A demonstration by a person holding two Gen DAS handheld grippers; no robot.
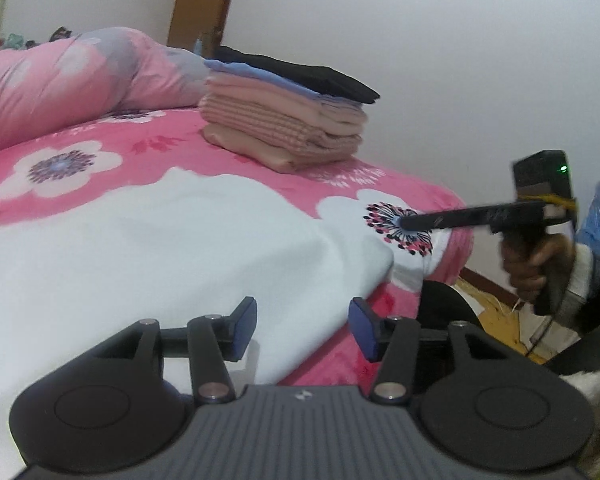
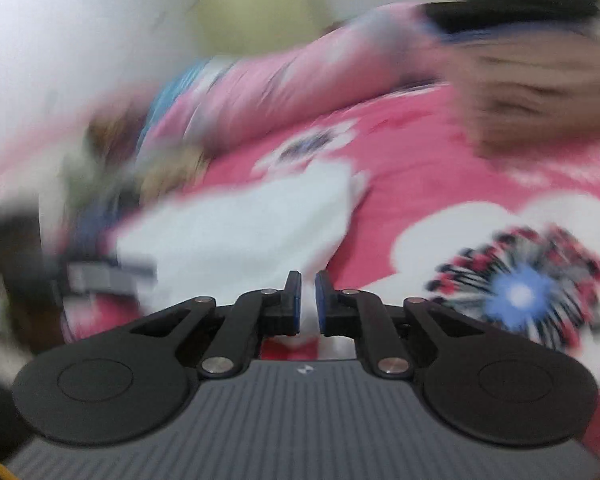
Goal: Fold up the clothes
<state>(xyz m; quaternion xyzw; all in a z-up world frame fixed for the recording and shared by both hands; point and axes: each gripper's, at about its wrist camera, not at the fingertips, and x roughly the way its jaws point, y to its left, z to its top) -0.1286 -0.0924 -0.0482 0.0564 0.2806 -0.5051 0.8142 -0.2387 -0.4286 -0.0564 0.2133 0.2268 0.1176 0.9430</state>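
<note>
Left wrist view is showing the left gripper [image 1: 303,328] nearest the lens, its blue pads standing apart with nothing between them, hovering over the near edge of a white garment [image 1: 140,248] that is lying spread flat on the bed [image 1: 204,136]. Just beyond the garment's right corner, the right gripper [image 1: 405,222] is reaching in from the side (a view of it only this camera gives), held by a hand [image 1: 534,264] on its grip, its tip sitting over a dark flower print on the pink sheet. Farther back, a stack of folded clothes [image 1: 284,120] is resting on the bed with a black piece on top, and a pink quilt [image 1: 72,76] is bunched behind it against the wall.

Right wrist view is smeared with blur, yet it is giving what the other cannot: the right gripper [image 2: 308,300] seen from behind, its pads drawn almost together with only a thin gap, and I cannot tell whether any cloth is caught there. Past them the white garment [image 2: 236,232] is lying to the left, and the folded stack [image 2: 540,80] is blurring at upper right.
</note>
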